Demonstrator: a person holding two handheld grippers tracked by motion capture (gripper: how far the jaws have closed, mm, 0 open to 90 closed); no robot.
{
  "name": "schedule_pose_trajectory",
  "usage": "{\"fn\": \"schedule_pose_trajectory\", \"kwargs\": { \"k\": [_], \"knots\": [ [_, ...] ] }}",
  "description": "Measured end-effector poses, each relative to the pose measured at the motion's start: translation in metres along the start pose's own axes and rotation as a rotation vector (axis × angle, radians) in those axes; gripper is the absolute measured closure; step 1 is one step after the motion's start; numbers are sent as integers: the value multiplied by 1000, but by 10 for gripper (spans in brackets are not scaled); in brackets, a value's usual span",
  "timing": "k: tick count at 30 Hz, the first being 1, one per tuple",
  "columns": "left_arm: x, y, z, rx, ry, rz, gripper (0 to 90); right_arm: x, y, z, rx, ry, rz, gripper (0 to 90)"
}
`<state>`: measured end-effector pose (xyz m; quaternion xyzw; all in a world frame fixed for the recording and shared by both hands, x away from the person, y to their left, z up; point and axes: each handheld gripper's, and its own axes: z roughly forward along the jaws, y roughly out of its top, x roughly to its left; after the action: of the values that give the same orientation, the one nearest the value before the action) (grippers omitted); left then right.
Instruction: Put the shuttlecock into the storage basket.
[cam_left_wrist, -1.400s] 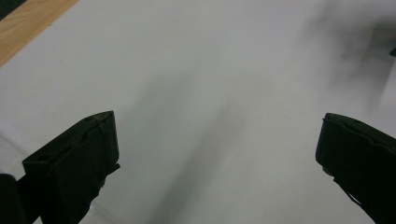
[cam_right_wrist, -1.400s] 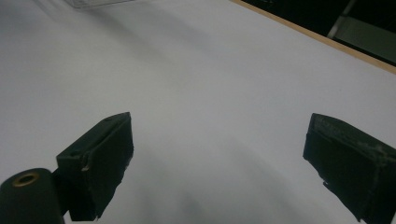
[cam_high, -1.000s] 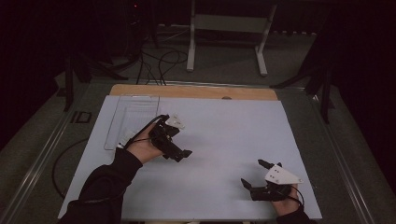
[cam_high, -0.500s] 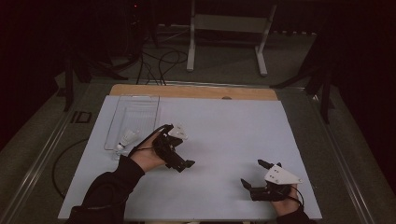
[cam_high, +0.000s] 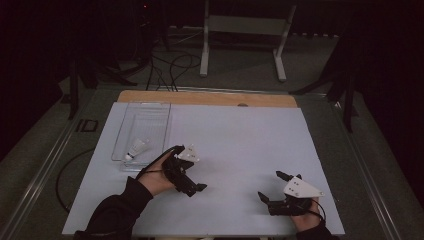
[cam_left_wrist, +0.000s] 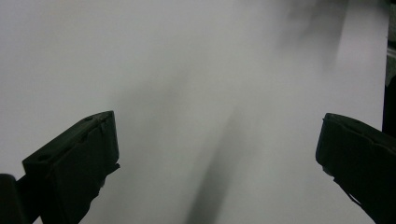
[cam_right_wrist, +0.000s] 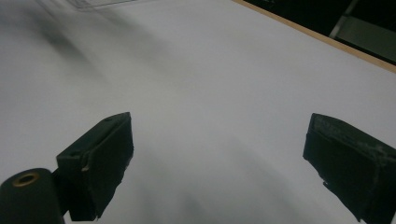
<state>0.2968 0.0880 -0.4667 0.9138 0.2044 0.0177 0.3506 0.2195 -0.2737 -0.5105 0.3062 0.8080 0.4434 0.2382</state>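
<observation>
White table (cam_high: 240, 140) in a dark room, clear tray (cam_high: 145, 127) at ten o'clock with a small tube (cam_high: 135, 149) lying at its near end, left gripper (cam_high: 192, 186) just beside it at seven, jaws spread, right gripper (cam_high: 272, 187) at five, spread too, both holding nothing.

White-topped table (cam_high: 240, 140) with clear tray (cam_high: 145, 125) at its left, tube (cam_high: 135, 149) inside.
</observation>
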Motion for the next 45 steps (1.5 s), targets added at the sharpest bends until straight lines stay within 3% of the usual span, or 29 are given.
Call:
{"fn": "schedule_pose_trajectory", "kwargs": {
  "k": [14,20,27,35,45],
  "knots": [
    [-9,-42,-2,7,-20,-8,0,0,0,0,1,0,1,83],
    [-12,-57,-7,0,-26,-41,0,0,0,0,2,-1,1,83],
    [-13,-73,-12,-9,-29,-53,0,0,0,1,3,0,-1,83],
    [-16,-90,-18,-19,22,-68,0,1,0,1,7,-1,1,83],
    [-18,-108,-22,-32,48,-95,0,1,-1,1,11,1,0,83]
  ]
}}
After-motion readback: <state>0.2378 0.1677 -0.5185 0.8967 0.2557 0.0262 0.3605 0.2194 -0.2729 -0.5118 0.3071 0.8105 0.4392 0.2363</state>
